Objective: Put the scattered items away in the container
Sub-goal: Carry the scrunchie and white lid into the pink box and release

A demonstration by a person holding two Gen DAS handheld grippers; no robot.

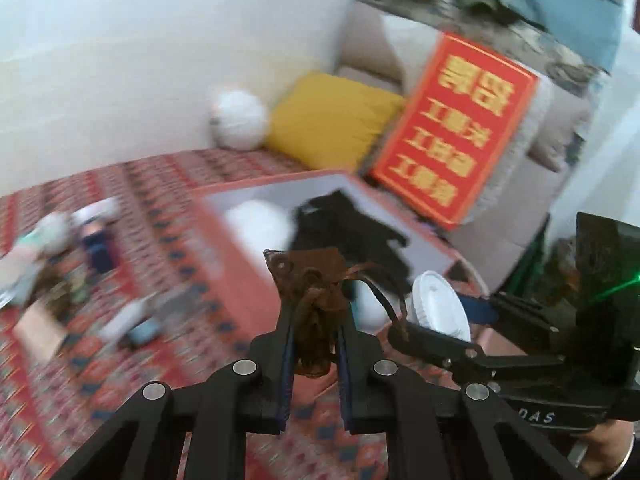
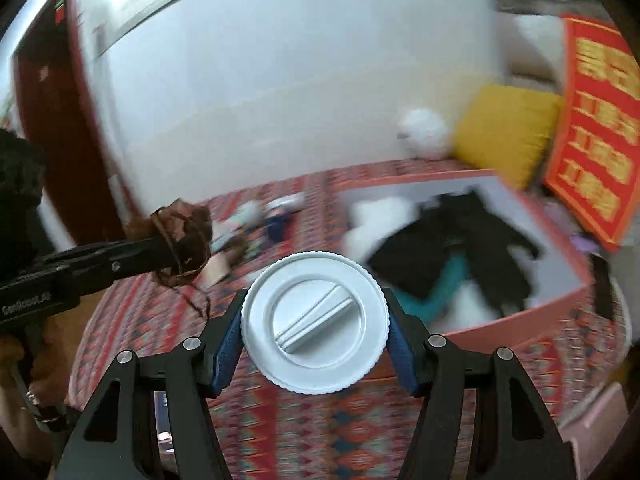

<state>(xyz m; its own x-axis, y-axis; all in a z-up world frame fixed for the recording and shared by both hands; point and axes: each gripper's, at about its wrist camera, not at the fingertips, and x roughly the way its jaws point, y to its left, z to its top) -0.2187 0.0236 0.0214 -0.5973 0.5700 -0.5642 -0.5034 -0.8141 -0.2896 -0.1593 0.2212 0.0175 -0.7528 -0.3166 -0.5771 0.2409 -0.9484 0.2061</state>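
My left gripper (image 1: 314,320) is shut on a brown drawstring pouch (image 1: 312,280), held above the near corner of the pink box (image 1: 236,264). From the right wrist view the same pouch (image 2: 188,236) hangs at the left. My right gripper (image 2: 316,324) is shut on a round white ribbed lid (image 2: 316,320), which the left wrist view shows as the white lid (image 1: 438,306) just right of the pouch. The pink box (image 2: 560,296) holds black cloth (image 2: 460,248), something white and something teal. Both views are motion-blurred.
Several small items (image 1: 60,264) lie scattered on the red patterned cloth (image 2: 320,432) left of the box. Behind the box stand a yellow cushion (image 1: 332,120), a white ball (image 1: 240,120) and a red sign with gold characters (image 1: 456,128). A hand (image 2: 36,368) holds the left gripper.
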